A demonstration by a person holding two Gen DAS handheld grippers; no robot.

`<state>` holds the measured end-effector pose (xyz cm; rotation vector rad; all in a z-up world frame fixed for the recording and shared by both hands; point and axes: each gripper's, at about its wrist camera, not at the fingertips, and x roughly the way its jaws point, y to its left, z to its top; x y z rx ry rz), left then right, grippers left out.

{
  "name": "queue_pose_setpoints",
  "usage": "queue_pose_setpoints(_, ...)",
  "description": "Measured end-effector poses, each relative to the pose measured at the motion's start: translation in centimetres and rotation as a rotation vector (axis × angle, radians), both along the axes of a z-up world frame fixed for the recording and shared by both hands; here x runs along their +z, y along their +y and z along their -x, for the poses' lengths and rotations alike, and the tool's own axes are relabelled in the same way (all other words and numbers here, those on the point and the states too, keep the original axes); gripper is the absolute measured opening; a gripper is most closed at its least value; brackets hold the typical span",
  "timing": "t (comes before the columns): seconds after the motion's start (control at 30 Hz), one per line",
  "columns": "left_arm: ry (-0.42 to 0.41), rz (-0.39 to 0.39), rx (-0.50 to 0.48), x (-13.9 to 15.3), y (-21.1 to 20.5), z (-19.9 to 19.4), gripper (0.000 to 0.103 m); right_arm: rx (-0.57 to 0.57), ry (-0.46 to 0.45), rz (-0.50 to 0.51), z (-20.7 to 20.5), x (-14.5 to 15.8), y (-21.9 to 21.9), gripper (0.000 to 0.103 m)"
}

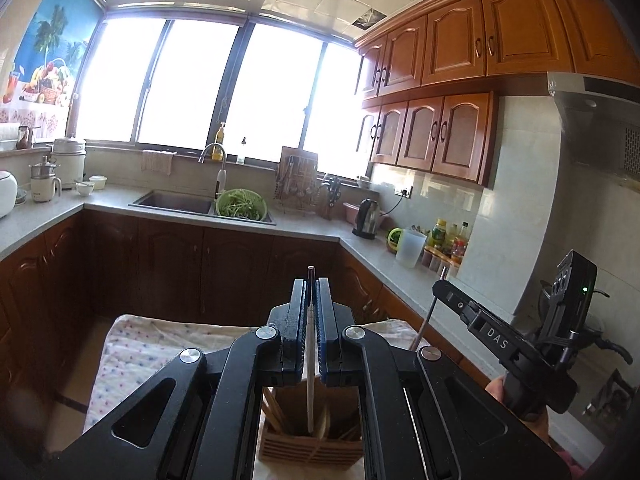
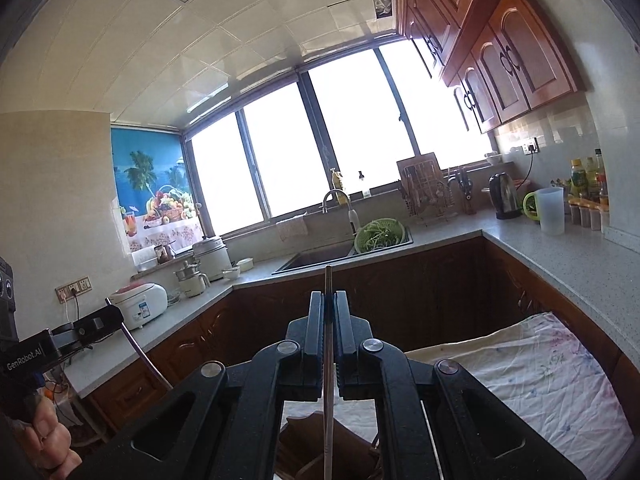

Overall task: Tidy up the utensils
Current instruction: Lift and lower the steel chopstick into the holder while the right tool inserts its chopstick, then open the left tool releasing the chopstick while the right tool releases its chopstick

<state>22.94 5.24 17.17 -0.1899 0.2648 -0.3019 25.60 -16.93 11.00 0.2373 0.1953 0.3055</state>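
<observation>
My left gripper [image 1: 311, 286] is shut on a pale chopstick [image 1: 310, 380] with a dark top end, held upright. Its lower tip reaches into a slatted wooden utensil holder [image 1: 308, 446] that has several wooden chopsticks in it. My right gripper [image 2: 328, 300] is shut on a thin metal chopstick [image 2: 328, 400], also upright, over the same holder [image 2: 316, 444]. The right gripper also shows at the right of the left wrist view [image 1: 440, 286], its chopstick [image 1: 428, 312] slanting down. The left gripper shows at the left of the right wrist view [image 2: 114, 312].
The holder stands on a table covered with a floral cloth [image 1: 152, 356]. Beyond are dark wood base cabinets [image 1: 200, 264], a grey counter with a sink [image 1: 176, 202], a green colander [image 1: 241, 204], a kettle [image 1: 366, 218] and bottles [image 1: 448, 240].
</observation>
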Motion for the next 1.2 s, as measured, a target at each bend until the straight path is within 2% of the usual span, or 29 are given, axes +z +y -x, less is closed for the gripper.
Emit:
queue_pose_setpoints(0.17, 0.043, 0.01, 0.015, -3.0, -0.1, -1.8, 0.003, -0.008, 0.014, 0.012, -1.4, -2.5, 0.3, 0.004)
queue_pose_setpoints(0.37, 0.108, -0.007, 0.022, -6.7, -1.0, -2.5, 0.003, -0.01, 0.041, 0.023, -1.2, -6.3, 0.5, 0.004)
queue_pose_setpoints(0.6, 0.165, -0.006, 0.018, -9.8, -1.3, -2.7, 0.003, -0.029, 0.084, 0.021, -0.5, -9.1, 0.0, 0.004)
queue_pose_setpoints(0.73, 0.181, 0.005, 0.029, -10.9, -0.8, -2.8, 0.004, -0.045, 0.081, 0.026, 0.3, -8.7, -0.8, 0.004)
queue_pose_setpoints(1.2, 0.218, 0.018, 0.039, -10.9, 0.0, -3.1, 0.005, -0.039, 0.136, 0.042, 0.2, -8.7, -1.0, 0.004)
